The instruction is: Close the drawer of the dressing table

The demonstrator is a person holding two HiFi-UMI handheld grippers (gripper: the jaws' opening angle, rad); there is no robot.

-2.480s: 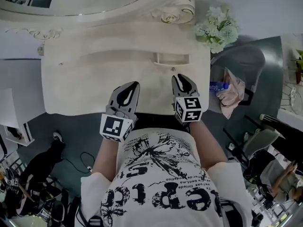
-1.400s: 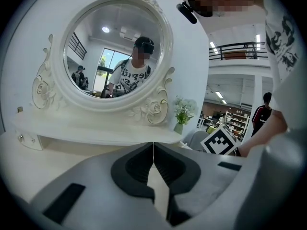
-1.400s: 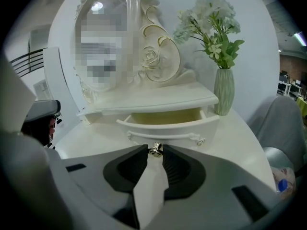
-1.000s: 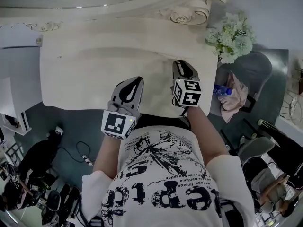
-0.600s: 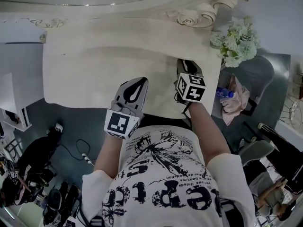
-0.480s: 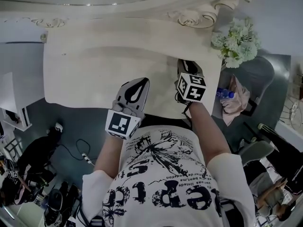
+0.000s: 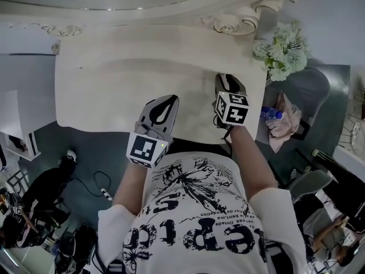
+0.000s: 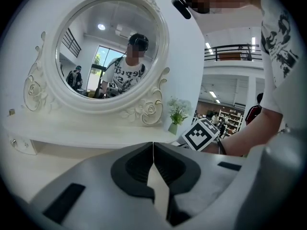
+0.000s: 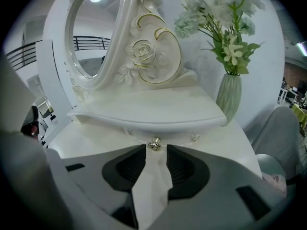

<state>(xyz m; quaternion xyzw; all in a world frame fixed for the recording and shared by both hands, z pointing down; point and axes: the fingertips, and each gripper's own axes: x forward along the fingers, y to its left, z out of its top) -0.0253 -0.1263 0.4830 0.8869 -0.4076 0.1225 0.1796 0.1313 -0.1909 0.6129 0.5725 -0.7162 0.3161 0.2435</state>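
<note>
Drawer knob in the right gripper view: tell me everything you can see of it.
The drawer knob is a small, shiny metal stud, silvery-gold and seemingly faceted. It sticks out from the cream front just under the lip of the shelf. It lies at the tips of the right gripper, centred on the gap between its slightly parted jaws. Whether either jaw touches it is unclear.

overhead and low, sharing dressing table [image 7: 114, 90]
</note>
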